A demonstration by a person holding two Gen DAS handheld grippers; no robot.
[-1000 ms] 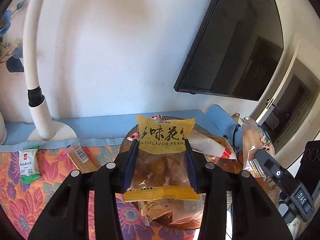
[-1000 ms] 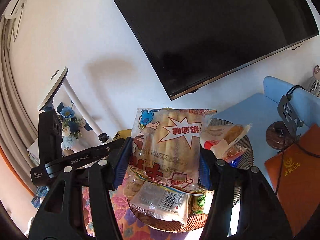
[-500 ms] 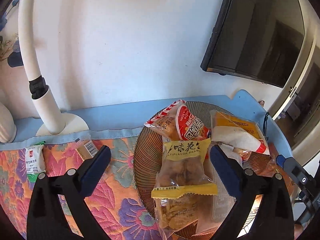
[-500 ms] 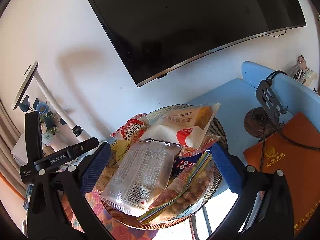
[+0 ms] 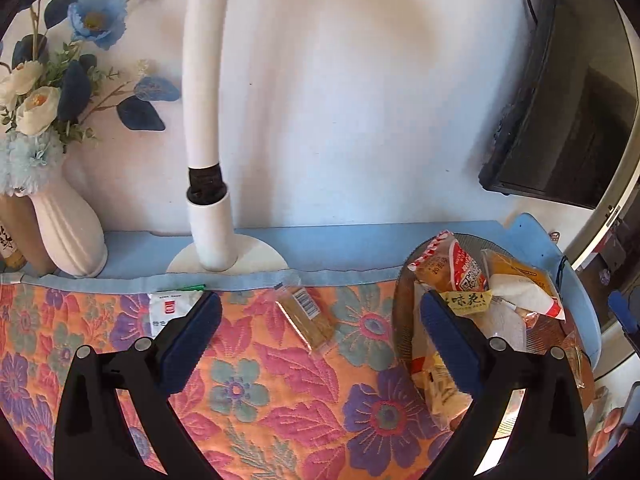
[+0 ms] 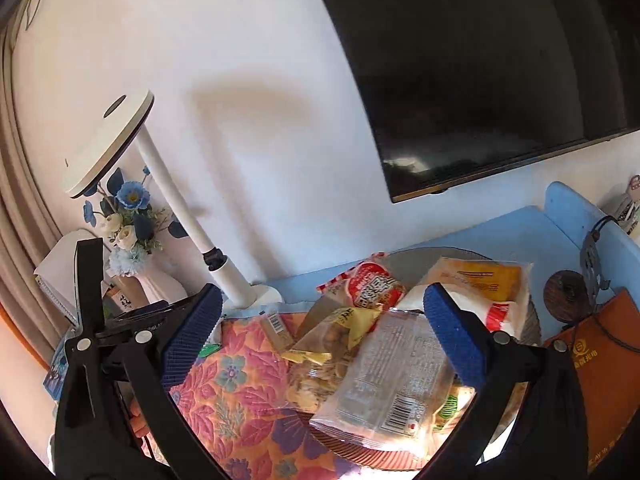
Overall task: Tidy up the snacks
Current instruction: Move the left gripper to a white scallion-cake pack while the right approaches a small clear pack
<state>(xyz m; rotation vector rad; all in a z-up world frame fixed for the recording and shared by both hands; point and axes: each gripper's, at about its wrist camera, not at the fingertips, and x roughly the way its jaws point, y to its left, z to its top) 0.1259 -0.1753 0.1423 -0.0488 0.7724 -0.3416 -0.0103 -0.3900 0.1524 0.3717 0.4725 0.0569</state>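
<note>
While both grippers stand wide open with nothing between the pads, the scene runs like this. Wall-mounted TV (image 6: 500,60) fills the upper right, white desk lamp (image 5: 204,120) rises at the back, blue tabletop (image 5: 340,240) carries a floral cloth (image 5: 260,380). White vase of blue and cream flowers (image 5: 64,224) sits at far left.

Woven round tray (image 6: 360,450) on the right holds the snack pile: clear bread packet with barcode (image 6: 396,380) on top at the front, yellow peanut bag (image 6: 340,328) just left of it, red-and-white packet (image 6: 370,280) and an orange-white packet (image 6: 480,284) behind.

Still loose on the cloth: a clear-wrapped biscuit bar (image 5: 306,318), well apart from the tray, and a small white sachet (image 5: 170,308) partly hidden behind the left finger.

Left gripper (image 5: 320,316) frames the biscuit bar without touching it. Right gripper (image 6: 322,312) hovers over the tray, empty.

Likely handling: all packets light, crinkly, slippery film; contents brittle, so squeeze gently. Biscuit bar looks stiff; take it across its narrow width at mid-length. Sachet is flat and soft; pinch an edge seam.
</note>
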